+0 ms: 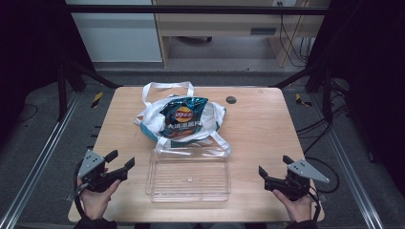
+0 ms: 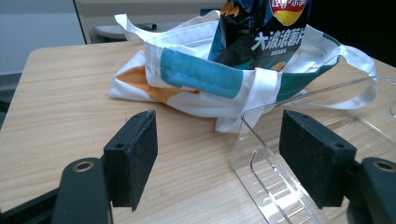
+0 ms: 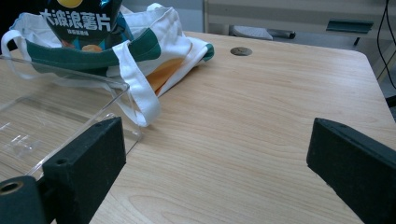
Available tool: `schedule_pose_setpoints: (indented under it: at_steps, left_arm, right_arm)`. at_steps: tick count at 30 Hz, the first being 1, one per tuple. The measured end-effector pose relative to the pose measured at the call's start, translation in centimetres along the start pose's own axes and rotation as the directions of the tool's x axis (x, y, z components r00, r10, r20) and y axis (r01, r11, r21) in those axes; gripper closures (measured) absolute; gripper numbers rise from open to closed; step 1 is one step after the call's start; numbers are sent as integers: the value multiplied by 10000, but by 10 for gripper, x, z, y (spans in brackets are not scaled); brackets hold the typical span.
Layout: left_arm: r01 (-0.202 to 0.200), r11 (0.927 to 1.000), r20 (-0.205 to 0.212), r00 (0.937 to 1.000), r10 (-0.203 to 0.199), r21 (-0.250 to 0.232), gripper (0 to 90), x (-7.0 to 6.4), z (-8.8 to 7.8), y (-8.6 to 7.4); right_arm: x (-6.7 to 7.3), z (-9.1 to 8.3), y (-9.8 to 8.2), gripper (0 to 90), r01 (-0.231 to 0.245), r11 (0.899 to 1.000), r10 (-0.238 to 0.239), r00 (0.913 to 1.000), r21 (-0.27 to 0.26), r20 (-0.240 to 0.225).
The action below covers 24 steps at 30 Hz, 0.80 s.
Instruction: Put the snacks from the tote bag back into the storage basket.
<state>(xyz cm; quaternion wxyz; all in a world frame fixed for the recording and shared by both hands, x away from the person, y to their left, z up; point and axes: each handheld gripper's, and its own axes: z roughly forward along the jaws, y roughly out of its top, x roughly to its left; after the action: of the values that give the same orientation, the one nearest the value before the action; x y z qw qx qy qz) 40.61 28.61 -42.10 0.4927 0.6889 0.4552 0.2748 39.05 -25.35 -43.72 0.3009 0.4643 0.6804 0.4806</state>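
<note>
Both grippers, left (image 1: 123, 162) and right (image 1: 272, 171), lower frame corners: jaws wide, empty, flanking clear tray (image 1: 188, 177) | chip bag (image 1: 184, 117) upright in tote (image 1: 153, 119), frame centre, likely awaiting removal.

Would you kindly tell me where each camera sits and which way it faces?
High view: above the person's side, looking forward and down on the table; both hands, left gripper, right gripper.
Left gripper view: along its open jaws toward the tote bag.
Right gripper view: along its open jaws across the table.
Shared: chip bag, clear tray.
</note>
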Motion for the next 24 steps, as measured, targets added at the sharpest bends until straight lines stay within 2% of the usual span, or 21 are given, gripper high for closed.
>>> schedule_pose_setpoints:
  at_steps: [3, 6, 7, 10, 16, 21, 24]
  left_arm:
    - [-92, 10000, 28, 10000, 92, -31, 275, -2, 1, 3]
    - [142, 9998, 227, 9996, -139, -155, 277, -2, 3, 6]
    - [387, 9991, 371, 9986, -381, -159, 277, -1, 7, 8]
    - [346, 9994, 348, 9988, -343, -88, 277, -2, 9, 10]
    - [342, 9988, 361, 9988, -330, -344, 283, -2, 9, 21]
    - [308, 9988, 366, 9989, -294, -376, 283, -1, 11, 28]
    - [371, 9980, 400, 9986, -350, -521, 284, 0, 14, 38]
  right_arm:
    - [-1, -1, 0, 48, -119, 9999, 119, 9999, -7, -22]
    - [-2, -1, 0, 47, -211, 9997, 211, 9998, -124, -14]
    - [-2, -1, 0, 47, -264, 9996, 264, 9997, -104, -6]
    - [-2, 0, 0, 47, -221, 9997, 221, 9998, -45, 14]
    - [-1, 0, 0, 47, -143, 9999, 143, 9999, -26, 56]
    - [-2, 0, 0, 46, -189, 9998, 189, 9998, -23, 92]
    - [-2, 0, 0, 46, -187, 9998, 187, 9998, -34, 86]
